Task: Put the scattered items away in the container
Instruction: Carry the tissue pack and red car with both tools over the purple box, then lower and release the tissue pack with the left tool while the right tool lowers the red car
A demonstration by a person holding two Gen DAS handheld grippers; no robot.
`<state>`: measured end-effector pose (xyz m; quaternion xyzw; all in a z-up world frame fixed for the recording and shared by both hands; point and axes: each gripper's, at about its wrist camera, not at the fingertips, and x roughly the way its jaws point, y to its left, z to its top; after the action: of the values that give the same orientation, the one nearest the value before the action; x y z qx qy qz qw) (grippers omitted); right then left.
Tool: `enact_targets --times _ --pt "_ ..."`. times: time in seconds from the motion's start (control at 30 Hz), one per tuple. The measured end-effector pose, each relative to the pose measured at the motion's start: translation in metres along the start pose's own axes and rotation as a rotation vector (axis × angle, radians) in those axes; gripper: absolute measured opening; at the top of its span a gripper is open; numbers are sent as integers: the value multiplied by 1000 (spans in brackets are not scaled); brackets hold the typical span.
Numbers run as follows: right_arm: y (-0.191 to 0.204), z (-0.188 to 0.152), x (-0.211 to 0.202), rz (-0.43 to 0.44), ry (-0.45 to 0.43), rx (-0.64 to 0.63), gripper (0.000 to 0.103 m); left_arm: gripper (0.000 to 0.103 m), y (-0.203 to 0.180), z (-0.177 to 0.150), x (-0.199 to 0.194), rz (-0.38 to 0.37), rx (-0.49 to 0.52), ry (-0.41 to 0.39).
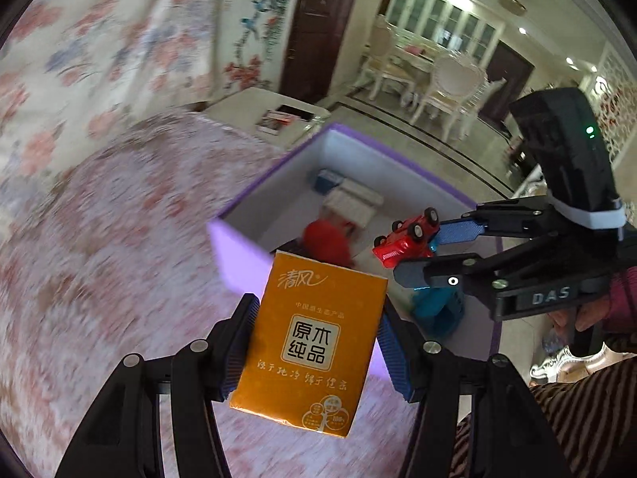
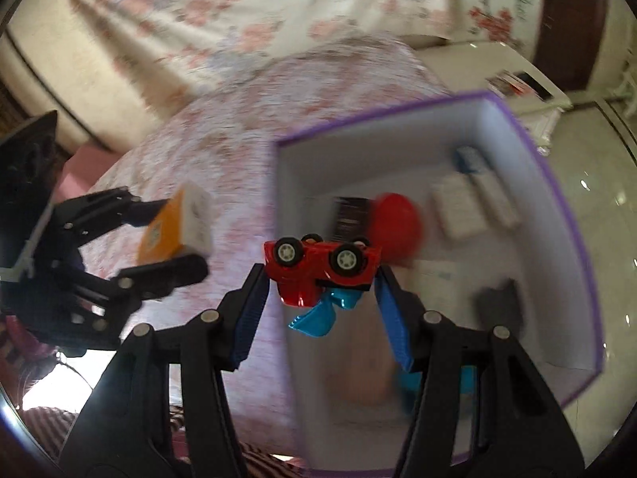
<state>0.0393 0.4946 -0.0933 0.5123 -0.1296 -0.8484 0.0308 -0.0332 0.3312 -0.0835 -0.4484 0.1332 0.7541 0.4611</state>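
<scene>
My left gripper (image 1: pixel 318 338) is shut on an orange tissue pack (image 1: pixel 310 342) and holds it above the near corner of the purple box (image 1: pixel 223 239). My right gripper (image 2: pixel 320 275) is shut on a red toy car (image 2: pixel 322 263) with a blue part under it, wheels turned sideways, over the box's (image 2: pixel 557 183) left wall. The right gripper with the car (image 1: pixel 410 239) shows at the right of the left wrist view. The left gripper with the pack (image 2: pixel 167 227) shows at the left of the right wrist view. Inside the box lie a red ball (image 2: pixel 398 223), white packets (image 2: pixel 458 207) and a blue item (image 1: pixel 438 306).
The box sits on a bed with a pink flowered cover (image 1: pixel 119 239). A white bedside cabinet (image 1: pixel 274 111) with papers stands behind it. A dining table and chairs (image 1: pixel 438 75) stand far back on the tiled floor. A striped sleeve (image 1: pixel 589 418) shows at the lower right.
</scene>
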Motion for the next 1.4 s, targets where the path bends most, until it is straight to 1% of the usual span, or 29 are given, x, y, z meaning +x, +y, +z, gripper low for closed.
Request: enact_targets --times 0.1,0.27,0.4,0.53,0.6,0.8,0.93,1.23,1.4 --pt "-34 -3 -1 -20 13 36 58 58 -21 19 26 -17 10 17" --pt "-76 -8 7 -48 77 35 58 58 -47 45 64 -24 -29 53" --pt "-91 -7 20 -52 138 -12 58 58 -55 59 94 8 -61 101" --pt "-101 -3 27 -48 160 -32 58 58 -51 68 120 52 -101 152" --pt "-105 -1 26 -40 160 -32 58 58 -49 73 127 71 -117 169" --pt "-113 5 30 -23 166 -50 58 58 -49 81 142 110 -121 203" --pt "-109 7 34 -20 179 -83 58 58 -51 88 152 133 -126 221" --pt "-104 21 45 -2 199 -120 58 59 -32 91 162 147 -242 260" --pt "-104 27 54 -6 209 -114 58 59 -28 94 169 184 -242 277"
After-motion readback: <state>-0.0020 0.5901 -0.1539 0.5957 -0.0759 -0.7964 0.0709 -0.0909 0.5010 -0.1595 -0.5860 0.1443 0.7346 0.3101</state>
